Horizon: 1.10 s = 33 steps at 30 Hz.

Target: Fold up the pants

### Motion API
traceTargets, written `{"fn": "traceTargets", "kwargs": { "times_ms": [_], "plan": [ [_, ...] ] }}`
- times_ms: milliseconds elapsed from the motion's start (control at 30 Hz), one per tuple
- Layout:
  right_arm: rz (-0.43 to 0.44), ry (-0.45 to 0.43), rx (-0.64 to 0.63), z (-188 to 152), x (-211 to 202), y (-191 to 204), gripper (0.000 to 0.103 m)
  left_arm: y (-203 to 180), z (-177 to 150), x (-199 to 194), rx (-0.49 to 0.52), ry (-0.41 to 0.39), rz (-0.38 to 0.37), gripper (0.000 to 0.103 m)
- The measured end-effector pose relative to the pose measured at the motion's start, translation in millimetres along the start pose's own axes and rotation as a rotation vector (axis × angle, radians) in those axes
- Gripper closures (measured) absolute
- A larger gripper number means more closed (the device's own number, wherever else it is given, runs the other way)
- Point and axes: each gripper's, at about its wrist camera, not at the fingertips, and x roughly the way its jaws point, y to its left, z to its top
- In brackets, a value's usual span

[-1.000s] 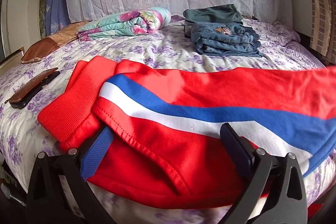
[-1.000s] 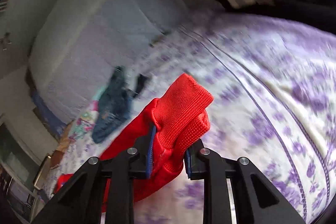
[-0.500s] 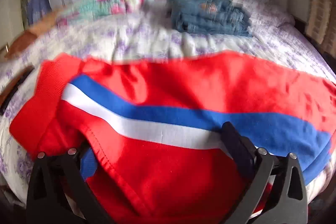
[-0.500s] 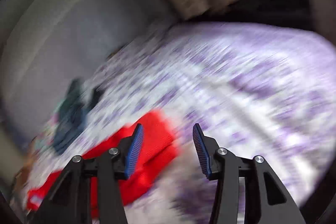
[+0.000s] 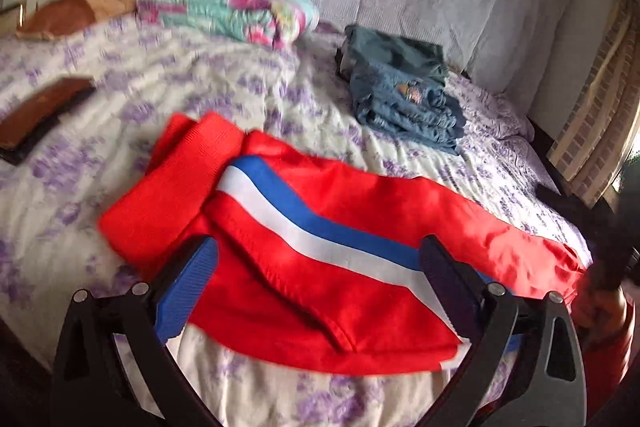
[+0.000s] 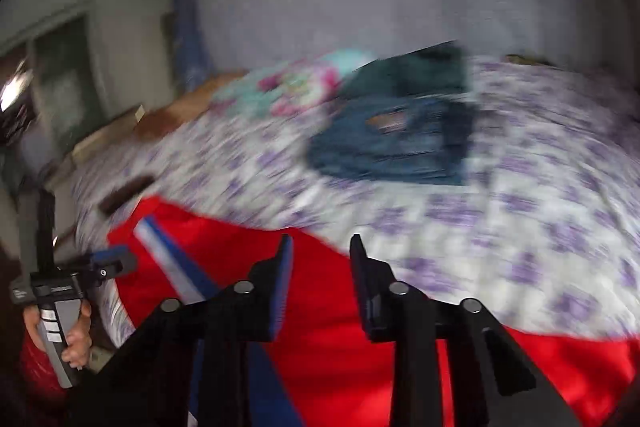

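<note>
Red pants [image 5: 320,267] flat on bed [image 5: 200,87]. Left gripper [image 5: 316,279] wide apart, empty. Right gripper [image 6: 320,267] closing, nothing between jaws.

Smooth cloth pants [image 5: 360,259] with ribbed knit waistband [image 5: 168,203].

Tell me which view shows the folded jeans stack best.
Left wrist view. The folded jeans sit fairly sharp there on the bedspread, beyond the red pants; layered edges and a small patch are readable. The right wrist view shows the same stack only as a motion-blurred blue shape with no fold detail.
</note>
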Motion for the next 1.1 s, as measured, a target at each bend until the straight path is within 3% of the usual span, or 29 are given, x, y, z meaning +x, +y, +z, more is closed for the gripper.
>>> {"fn": "traceTargets", "kwargs": {
  "times_ms": [100, 200, 233, 267, 367, 500, 633, 700, 767, 833, 867, 933, 1067, 1100],
  "plan": [
    [0.031, 0.113, -0.073, 9.2, 45.2, 29.5, 0.080, -5.3, -0.4, -9.8, 0.081, -0.064, 0.085, 0.005],
    [0.026, 0.263, -0.025, 7.8, 88.8, 24.3, 0.082, 2.8, -0.5, 11.6, 0.132, -0.003, 0.205, 0.005],
    [0.032, 0.327, 0.029, 2.7, 103.2, 11.1, 0.091, 2.1, -5.0, 20.6, 0.179, -0.001, 0.267, 0.005],
    [0.047, 0.344, 0.071, -1.8, 106.9, 1.0, 0.102, -2.9, -9.8, 23.7, 0.235, -0.016, 0.313, 0.005],
    [0.080, 0.321, 0.215, -4.7, 96.1, -26.5, 0.103, -18.8, -24.6, 28.2, 0.349, -0.046, 0.413, 0.005],
    [0.008, 0.217, 0.090, 7.0, 73.4, -6.5, 0.098, -6.9, -11.7, 8.9, 0.226, -0.065, 0.303, 0.005],
    [-0.018, 0.233, 0.004, 21.9, 88.7, 9.6, 0.098, 14.0, 10.5, -3.8, 0.040, -0.057, 0.163, 0.005],
    [-0.036, 0.294, -0.017, 21.4, 115.5, 10.0, 0.098, 16.4, 13.2, 7.7, 0.050, -0.018, 0.193, 0.005],
    [-0.051, 0.333, -0.022, 16.8, 131.0, 5.8, 0.103, 14.3, 9.5, 21.6, 0.107, -0.004, 0.274, 0.005],
    [-0.073, 0.329, -0.024, 18.1, 138.1, 4.1, 0.103, 6.4, -0.3, 42.8, 0.224, 0.010, 0.426, 0.005],
    [-0.076, 0.326, 0.005, 21.2, 138.4, -1.0, 0.102, 4.9, -3.7, 46.9, 0.240, 0.010, 0.457, 0.004],
    [-0.057, 0.264, 0.065, 24.6, 125.1, -9.2, 0.100, 3.7, -3.7, 40.2, 0.218, -0.008, 0.452, 0.004],
    [-0.043, 0.190, 0.011, 17.2, 94.1, 4.6, 0.096, 21.9, 7.6, 1.5, 0.027, -0.087, 0.280, 0.004],
    [-0.031, 0.200, -0.003, 12.6, 93.6, 7.0, 0.088, 25.6, 10.7, -0.9, 0.001, -0.095, 0.265, 0.004]
  ]
}}
